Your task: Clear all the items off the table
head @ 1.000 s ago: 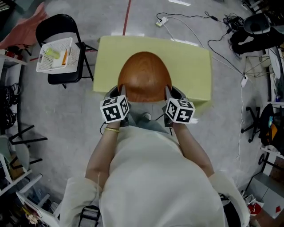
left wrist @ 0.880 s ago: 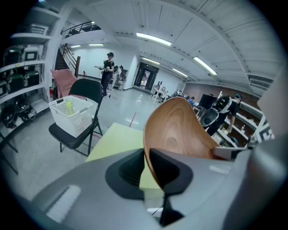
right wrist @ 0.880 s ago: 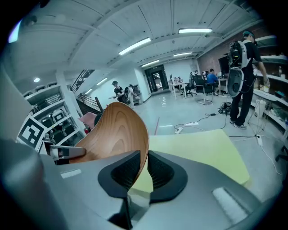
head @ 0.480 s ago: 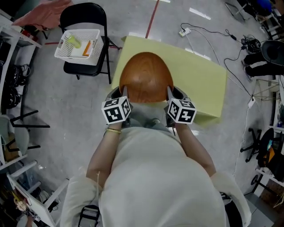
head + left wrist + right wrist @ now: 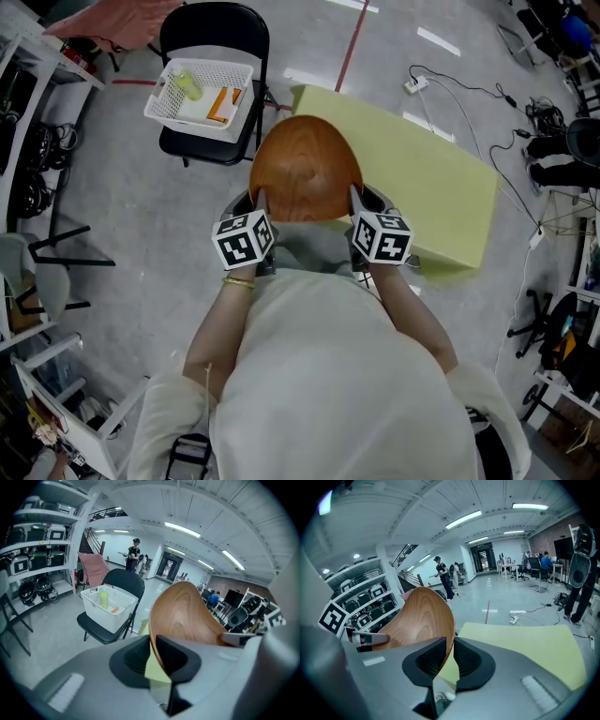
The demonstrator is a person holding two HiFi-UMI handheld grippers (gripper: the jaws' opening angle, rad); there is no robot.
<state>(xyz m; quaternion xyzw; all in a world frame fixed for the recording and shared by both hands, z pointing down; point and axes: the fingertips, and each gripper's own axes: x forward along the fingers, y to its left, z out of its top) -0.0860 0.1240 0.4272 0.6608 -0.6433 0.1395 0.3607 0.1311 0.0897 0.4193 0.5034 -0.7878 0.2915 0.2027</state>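
Note:
A large wooden bowl (image 5: pixel 305 169) is held in the air between both grippers, over the near left corner of the yellow table (image 5: pixel 441 187). My left gripper (image 5: pixel 259 208) is shut on the bowl's left rim, which shows clamped between its pads in the left gripper view, bowl (image 5: pixel 185 616). On the opposite rim my right gripper (image 5: pixel 354 204) is shut too, with the bowl's (image 5: pixel 424 620) edge pinched in its jaws. The bowl looks empty.
A black folding chair (image 5: pixel 214 84) stands left of the table and carries a white basket (image 5: pixel 202 94) with a green bottle and an orange item. Cables (image 5: pixel 450 84) run over the floor beyond the table. Shelves (image 5: pixel 37 550) line the left side.
Both grippers and the bowl have swung left, off the table's middle toward the chair with the basket. The grip on the bowl is unchanged.

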